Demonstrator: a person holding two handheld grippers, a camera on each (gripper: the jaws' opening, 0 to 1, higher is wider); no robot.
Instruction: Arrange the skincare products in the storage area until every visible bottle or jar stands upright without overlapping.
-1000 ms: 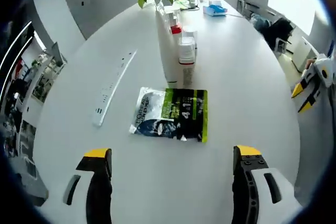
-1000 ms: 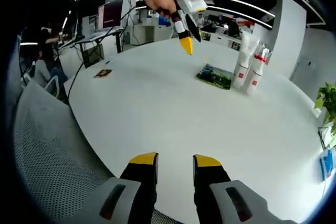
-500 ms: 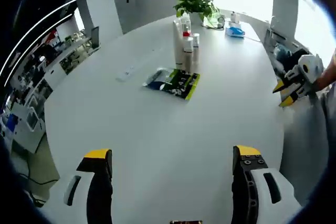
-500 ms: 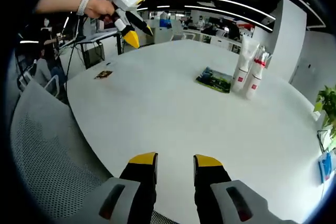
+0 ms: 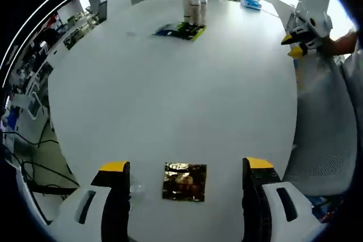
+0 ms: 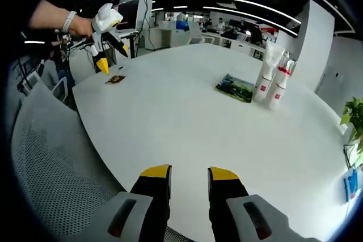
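Round white table (image 6: pixel 187 117) in an open office; grey mesh chair (image 6: pixel 51 168) beside it; ceiling light strips (image 6: pixel 227 9) overhead.

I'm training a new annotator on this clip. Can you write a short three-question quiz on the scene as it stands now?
1. True or false: the left hand-held gripper is shut on the small dark sachet.
2. Multiple choice: the tall white bottles are (A) lying flat, (B) standing upright close together, (C) stacked.
3. What lies flat on the white table just beside the bottles?

Key:
1. False: its jaws are open and the sachet lies on the table between them.
2. B.
3. A green and dark sachet pack.
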